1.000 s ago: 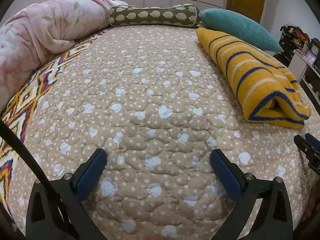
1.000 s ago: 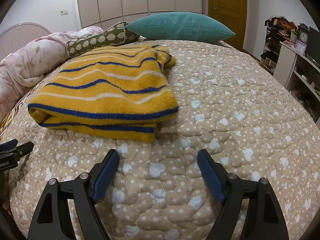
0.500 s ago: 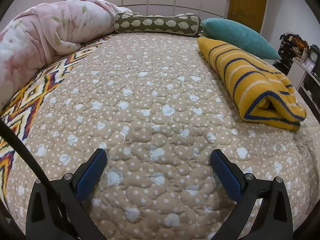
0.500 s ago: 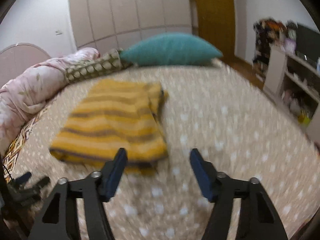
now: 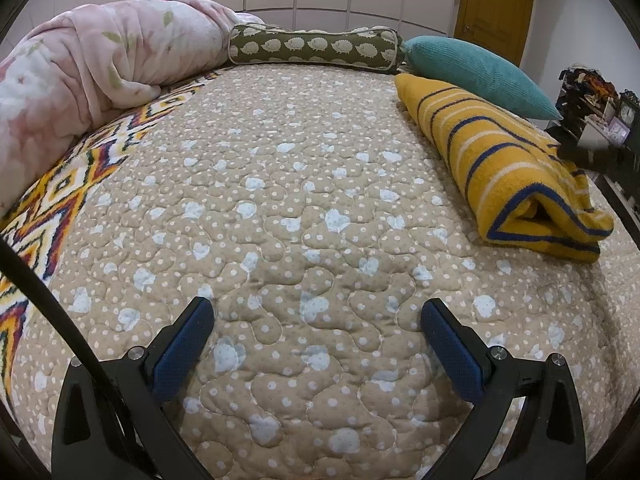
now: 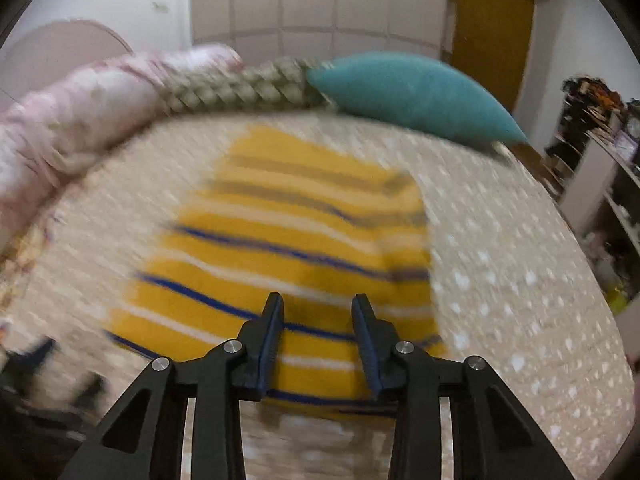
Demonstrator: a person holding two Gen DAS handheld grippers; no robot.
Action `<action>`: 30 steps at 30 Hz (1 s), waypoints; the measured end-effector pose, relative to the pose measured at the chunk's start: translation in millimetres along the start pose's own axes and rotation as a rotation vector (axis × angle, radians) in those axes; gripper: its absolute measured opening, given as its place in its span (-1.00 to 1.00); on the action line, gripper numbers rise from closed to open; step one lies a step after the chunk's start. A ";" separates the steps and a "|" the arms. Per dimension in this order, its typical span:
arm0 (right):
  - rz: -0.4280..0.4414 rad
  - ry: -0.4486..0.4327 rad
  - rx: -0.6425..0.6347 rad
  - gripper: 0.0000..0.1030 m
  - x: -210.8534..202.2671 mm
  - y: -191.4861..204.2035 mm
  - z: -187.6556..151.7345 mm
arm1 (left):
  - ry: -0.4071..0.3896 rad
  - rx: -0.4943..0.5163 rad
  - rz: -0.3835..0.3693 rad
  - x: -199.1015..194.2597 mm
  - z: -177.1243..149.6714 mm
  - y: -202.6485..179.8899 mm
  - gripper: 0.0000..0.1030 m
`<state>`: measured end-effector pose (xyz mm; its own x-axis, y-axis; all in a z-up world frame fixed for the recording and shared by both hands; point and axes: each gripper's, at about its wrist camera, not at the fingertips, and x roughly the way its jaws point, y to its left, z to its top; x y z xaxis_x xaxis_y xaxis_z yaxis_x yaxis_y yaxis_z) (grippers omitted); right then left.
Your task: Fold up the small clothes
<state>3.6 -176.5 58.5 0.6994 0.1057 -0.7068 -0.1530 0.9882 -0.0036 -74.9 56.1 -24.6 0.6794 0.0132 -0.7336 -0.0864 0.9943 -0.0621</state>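
On the quilted, dotted beige bedspread (image 5: 280, 208), your folded yellow knit garment (image 5: 508, 168) with blue and white stripes lies toward the right side, just beside a ribbed teal cushion (image 5: 480, 72). Your left gripper (image 5: 316, 320) hangs over bare quilt, fingers spread wide and empty. Your right gripper (image 6: 318, 312) hovers above the garment's near edge; its jaws have just been closing, nothing pinched between them. Only the sharp left view shows the hedgehog-print bolster (image 5: 316, 46) and plush pink blanket (image 5: 100, 68) clearly; the right view is blurred.
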 end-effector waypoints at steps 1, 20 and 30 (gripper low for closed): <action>0.034 -0.014 -0.008 -0.24 -4.5 9.2 8.2 | -0.002 -0.001 -0.001 0.0 0.0 0.0 1.00; 0.125 0.081 0.018 -0.03 54.9 48.4 52.0 | -0.006 -0.006 0.000 0.4 -0.1 -1.8 1.00; 0.165 0.044 0.158 0.18 15.7 -12.9 22.5 | -0.002 -0.006 0.002 0.9 -0.6 -1.4 1.00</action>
<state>32.3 -185.0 63.4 0.6421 0.2657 -0.7191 -0.1487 0.9634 0.2232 -74.6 54.7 -25.6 0.6807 0.0155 -0.7324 -0.0925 0.9936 -0.0649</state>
